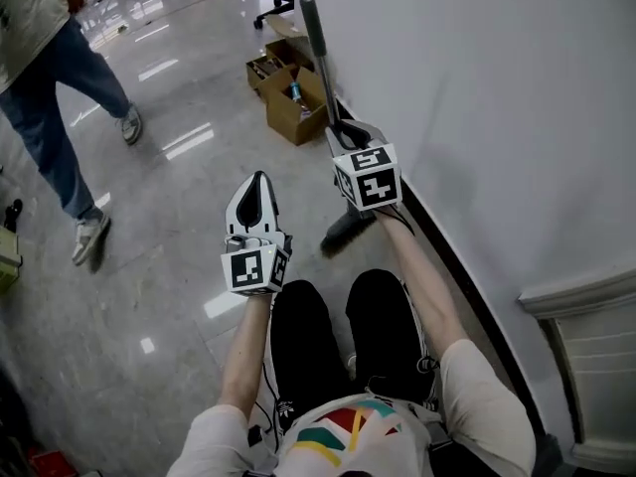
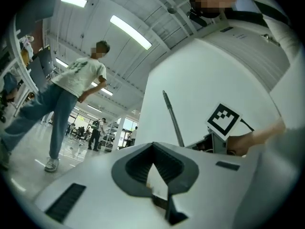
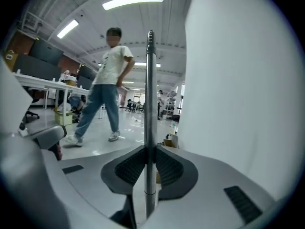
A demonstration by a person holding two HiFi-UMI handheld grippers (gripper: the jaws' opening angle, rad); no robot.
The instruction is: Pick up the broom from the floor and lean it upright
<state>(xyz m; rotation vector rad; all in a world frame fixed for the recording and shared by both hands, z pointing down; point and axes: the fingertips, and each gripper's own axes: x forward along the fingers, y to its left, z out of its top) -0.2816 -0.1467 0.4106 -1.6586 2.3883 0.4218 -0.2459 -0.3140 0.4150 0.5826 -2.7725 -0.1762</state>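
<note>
**Broom's off the floor, just needs parking against the wall**

The broom (image 1: 320,58) is held close to upright, just beside the white wall (image 1: 477,87). Its grey handle (image 3: 150,104) is pinched partway up by the right tool (image 1: 348,135); in the right gripper view the ribbed pads are pressed onto the shaft from both sides, with the shaft running straight up between them. The dark broom head (image 1: 348,232) sits low by the person's knee; whether it's actually touching the floor (image 1: 179,227) can't be told. The left tool (image 1: 260,179) is pressed together with nothing in it, held off to the side and apart from the broom.

How the leaning is probably best done:

- the broom head should be planted on the floor a little out from the black baseboard (image 1: 467,286), so the handle tips into the wall and not away from it;
- the top of the handle should be rested on the wall before the pinch is eased at all;
- that floor looks glossy, so a sliding head is the likely failure; the grip is better loosened slowly, with the left tool brought in beside the handle as a catch.

The cardboard boxes (image 1: 288,92) further along the wall and the passer-by (image 1: 60,78) look far enough off to be ignored.
</note>
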